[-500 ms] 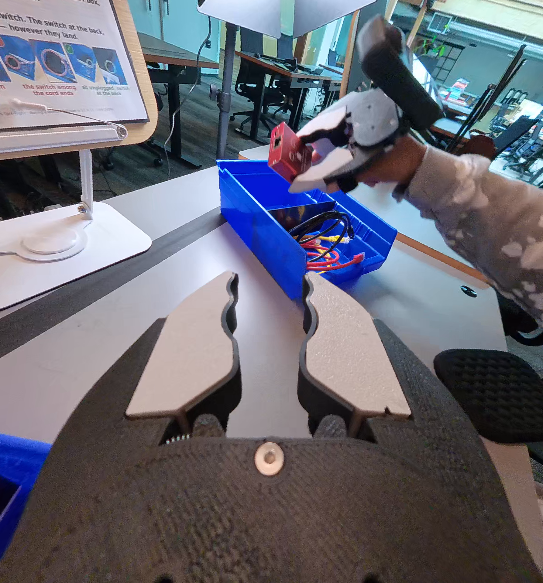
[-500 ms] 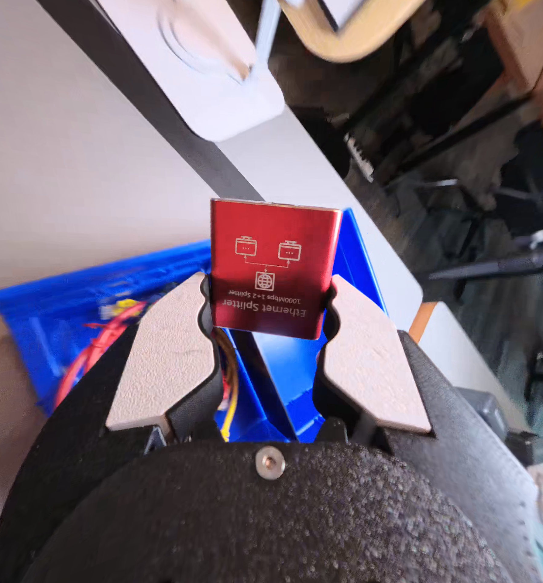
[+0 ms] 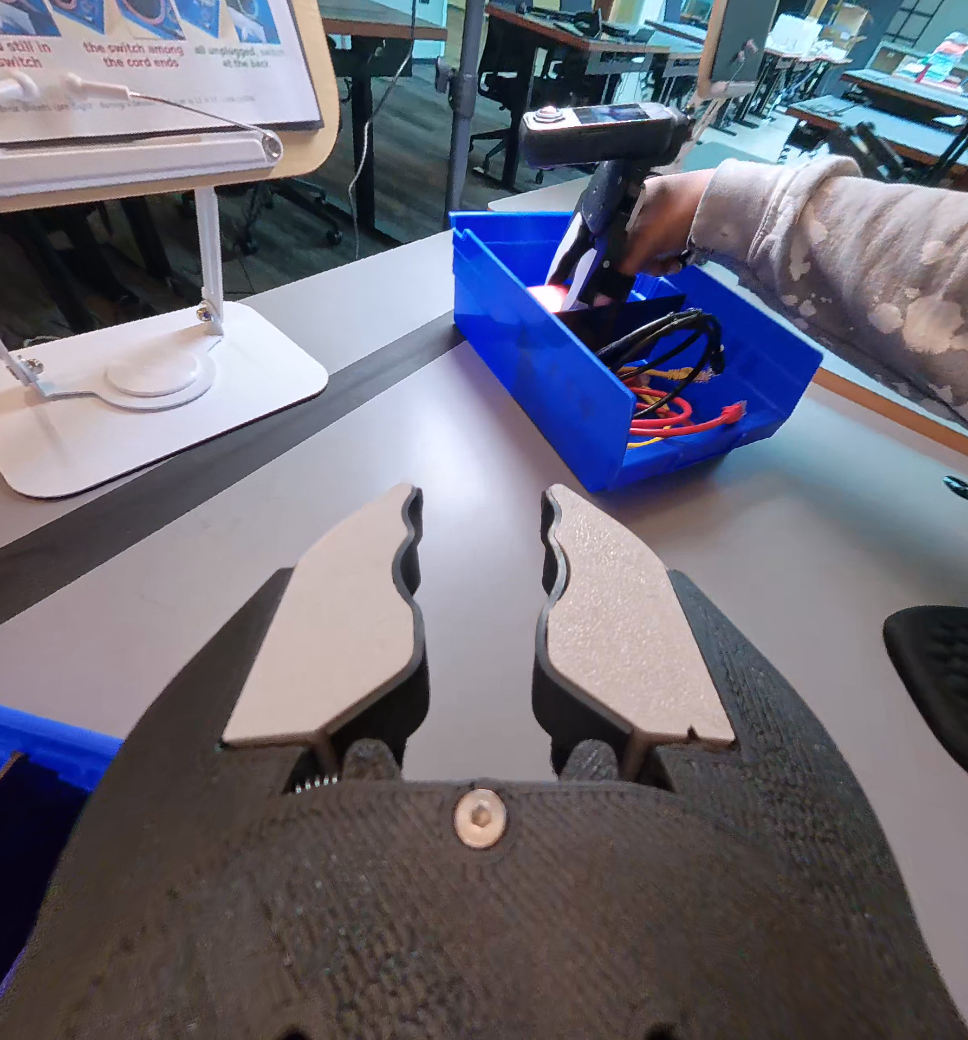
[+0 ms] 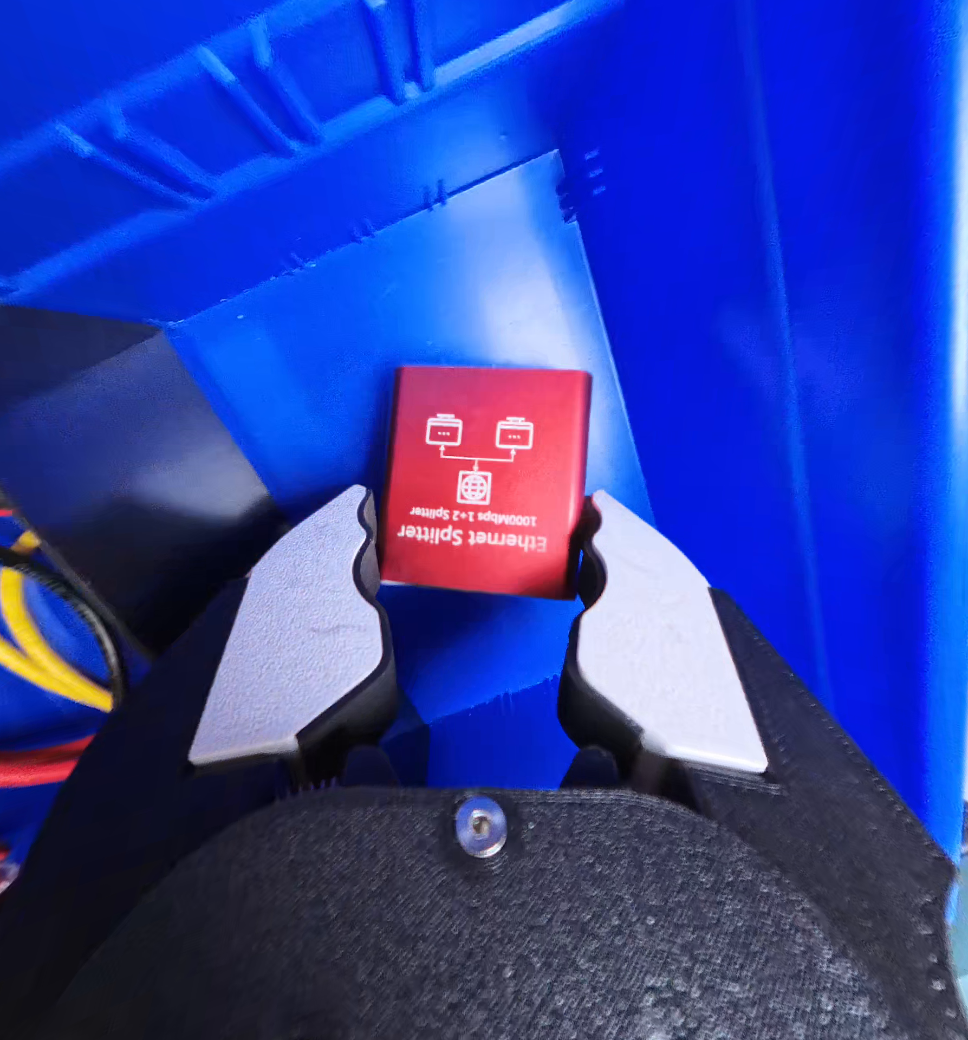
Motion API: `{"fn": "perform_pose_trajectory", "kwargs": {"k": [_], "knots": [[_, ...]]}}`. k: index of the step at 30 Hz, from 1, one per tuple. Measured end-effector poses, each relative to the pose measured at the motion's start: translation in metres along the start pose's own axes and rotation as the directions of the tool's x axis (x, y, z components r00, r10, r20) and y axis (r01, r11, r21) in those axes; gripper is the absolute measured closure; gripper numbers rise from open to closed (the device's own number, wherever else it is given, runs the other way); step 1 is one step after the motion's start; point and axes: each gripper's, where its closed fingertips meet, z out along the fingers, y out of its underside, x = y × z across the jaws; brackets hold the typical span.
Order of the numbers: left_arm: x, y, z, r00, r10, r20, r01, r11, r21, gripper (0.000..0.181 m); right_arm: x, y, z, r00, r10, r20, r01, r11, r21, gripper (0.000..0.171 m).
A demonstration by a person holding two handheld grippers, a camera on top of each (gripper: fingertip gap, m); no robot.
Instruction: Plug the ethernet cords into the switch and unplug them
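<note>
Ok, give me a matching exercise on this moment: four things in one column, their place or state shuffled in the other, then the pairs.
1. red switch
2. left gripper
3. coiled cords
4. white stand

A. open, empty, over the table
B. in the bin's front compartment
C. on the table, left of the blue bin
D. held by the right gripper, in the back compartment

Pairs: 1-D, 2-A, 3-B, 4-C

an open office or lab: rows of desks and office chairs.
</note>
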Motion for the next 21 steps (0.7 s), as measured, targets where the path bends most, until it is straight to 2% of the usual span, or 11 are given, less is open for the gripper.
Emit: {"fn": "perform_pose_trajectory", "kwargs": {"k": [1, 3, 5, 7, 10, 13, 15, 18, 21], "knots": [[-0.002, 0.002, 0.001, 1.000, 0.001, 0.007, -0.001, 1.000, -0.005, 0.140, 0.002, 0.000, 0.002, 1.000, 0.006, 0.003, -0.006, 1.000, 0.000, 0.102], [-0.006, 0.004, 0.002, 1.000, -0.004, 0.015, 0.004, 1.000, -0.011, 0.140, 0.004, -0.001, 0.001, 1.000, 0.018, 0.002, -0.018, 1.000, 0.009, 0.102], [-0.009, 0.006, 0.002, 1.000, -0.011, 0.019, 0.012, 1.000, -0.015, 0.140, 0.009, -0.005, -0.013, 0.998, -0.024, -0.057, 0.027, 0.999, 0.043, 0.100], [-0.012, 0.006, 0.001, 1.000, -0.014, 0.023, 0.014, 1.000, -0.015, 0.139, 0.011, -0.016, -0.040, 0.989, -0.054, -0.138, 0.071, 0.990, 0.121, 0.097], [-0.014, -0.002, -0.009, 1.000, 0.002, 0.021, -0.002, 1.000, -0.003, 0.137, -0.003, -0.042, -0.102, 0.962, -0.050, -0.270, 0.142, 0.932, 0.333, 0.100], [-0.020, -0.022, -0.033, 0.997, 0.058, 0.047, -0.060, 0.997, 0.045, 0.136, -0.064, -0.056, -0.169, 0.957, -0.049, -0.284, 0.210, 0.794, 0.570, 0.107], [-0.028, -0.037, -0.058, 0.991, 0.098, 0.089, -0.104, 0.992, 0.074, 0.136, -0.119, -0.045, -0.191, 0.955, -0.123, -0.270, 0.271, 0.733, 0.624, 0.111], [-0.036, -0.035, -0.089, 0.987, 0.128, 0.098, -0.130, 0.991, 0.014, 0.137, -0.199, 0.000, -0.174, 0.928, -0.292, -0.234, 0.374, 0.746, 0.551, 0.116], [-0.045, 0.008, -0.108, 0.978, 0.182, 0.098, -0.163, 0.972, -0.171, 0.136, -0.249, 0.054, -0.117, 0.875, -0.438, -0.205, 0.484, 0.793, 0.372, 0.122]]}}
